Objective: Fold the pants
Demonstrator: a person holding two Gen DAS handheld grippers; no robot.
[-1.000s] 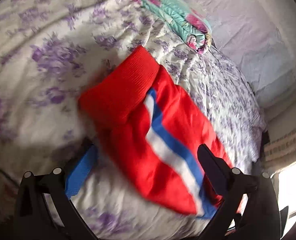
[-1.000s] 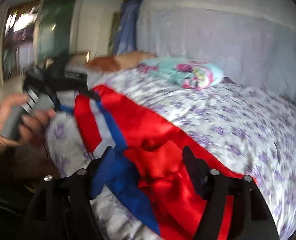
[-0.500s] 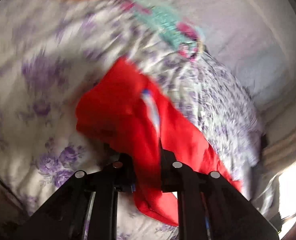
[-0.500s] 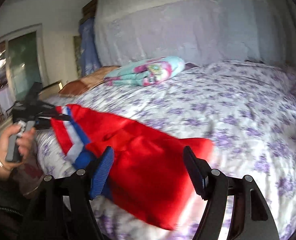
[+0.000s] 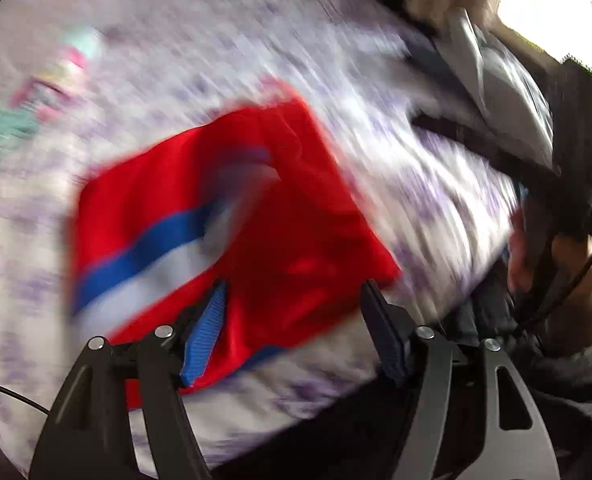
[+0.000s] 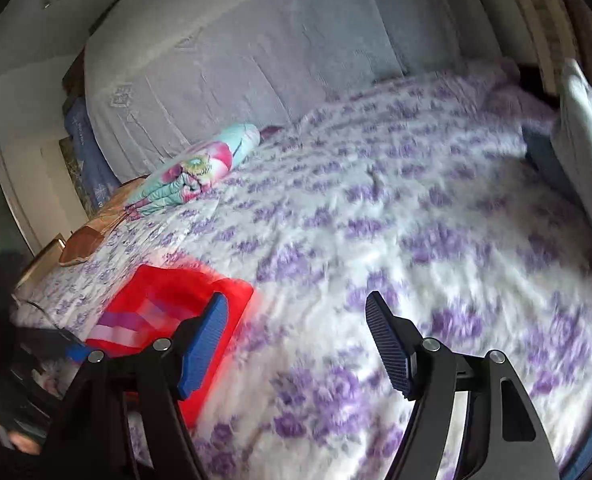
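Observation:
The red pants [image 5: 223, 208] with a blue and white side stripe lie folded in a compact bundle on the floral bedsheet [image 5: 416, 168]; this view is blurred. My left gripper [image 5: 296, 324] hovers over their near edge, jaws opening, red cloth beneath but neither pad pressing on it. In the right wrist view the pants [image 6: 167, 304] sit at the lower left. My right gripper [image 6: 296, 340] stands open over bare sheet to their right, nothing between its fingers. A hand [image 5: 556, 272] holds that gripper at the bed's edge.
A rolled teal floral blanket [image 6: 191, 172] lies near the cloth-draped headboard [image 6: 255, 60]. A brown cushion [image 6: 83, 240] sits at the left corner. Grey fabric [image 6: 580, 128] hangs at the right side. A wide stretch of the floral sheet [image 6: 416, 220] lies beyond the right gripper.
My left gripper shut on the pants, swept them sideways while rolling, and now has its jaws apart with the cloth lying folded. My right gripper swung right, off the pants, staying open.

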